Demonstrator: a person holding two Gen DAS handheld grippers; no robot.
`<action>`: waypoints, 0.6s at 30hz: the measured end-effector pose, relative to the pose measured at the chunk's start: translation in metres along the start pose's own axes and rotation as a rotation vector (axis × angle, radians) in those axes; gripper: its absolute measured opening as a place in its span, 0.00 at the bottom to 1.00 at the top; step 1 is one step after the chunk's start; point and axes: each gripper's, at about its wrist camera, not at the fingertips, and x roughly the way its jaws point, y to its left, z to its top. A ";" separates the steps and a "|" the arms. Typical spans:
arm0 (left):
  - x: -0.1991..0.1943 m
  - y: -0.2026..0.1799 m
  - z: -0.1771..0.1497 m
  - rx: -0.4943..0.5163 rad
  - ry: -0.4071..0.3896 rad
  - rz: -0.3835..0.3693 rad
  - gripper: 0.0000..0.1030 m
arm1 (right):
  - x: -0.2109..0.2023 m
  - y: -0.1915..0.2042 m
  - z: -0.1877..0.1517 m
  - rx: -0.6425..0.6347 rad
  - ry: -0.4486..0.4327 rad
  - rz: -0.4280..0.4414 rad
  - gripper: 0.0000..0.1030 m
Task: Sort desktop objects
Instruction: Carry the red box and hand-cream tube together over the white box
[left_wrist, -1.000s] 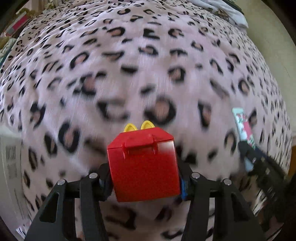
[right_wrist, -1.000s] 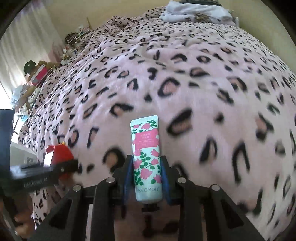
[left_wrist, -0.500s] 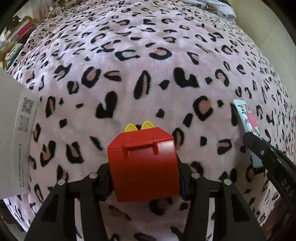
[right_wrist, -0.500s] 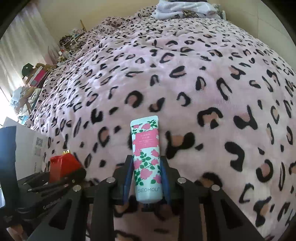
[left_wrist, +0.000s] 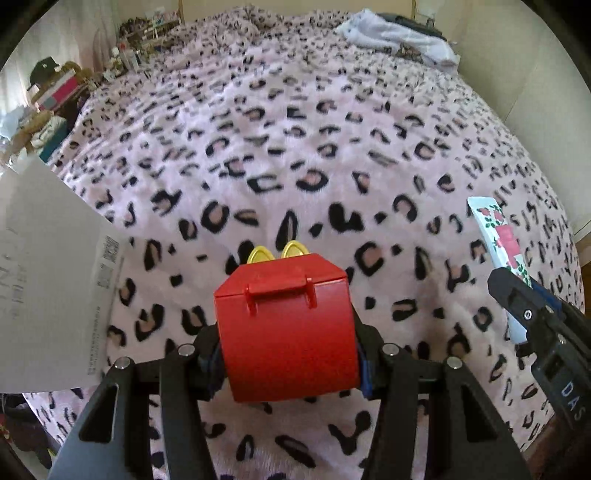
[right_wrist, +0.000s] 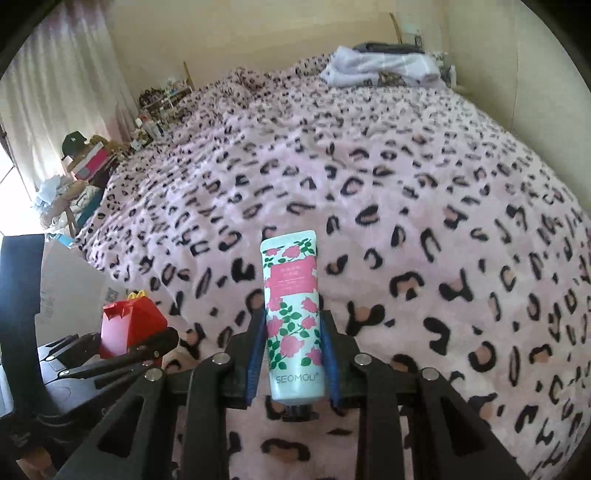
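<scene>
1. Left gripper (left_wrist: 288, 350): pointed steeply down, both black fingers (left_wrist: 207, 354) pressed against the sides of a red box (left_wrist: 284, 332), clamped firm and clear of the bedding.
2. Right gripper (right_wrist: 293, 354): angled down, less steeply, blue-lined pads (right_wrist: 256, 354) squeezed on a floral tube (right_wrist: 293, 314), cap end toward the wrist.
3. Side by side, near each other, each seen at the edge of the other's view.
</scene>
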 end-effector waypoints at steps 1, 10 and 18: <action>-0.007 -0.002 0.004 0.000 -0.014 0.003 0.53 | -0.007 0.002 0.001 -0.005 -0.012 -0.003 0.28; -0.068 -0.012 0.010 0.008 -0.108 0.002 0.53 | -0.065 0.014 0.003 -0.019 -0.100 0.005 0.28; -0.107 -0.004 0.003 -0.001 -0.148 0.019 0.53 | -0.089 0.028 0.006 -0.031 -0.131 0.026 0.28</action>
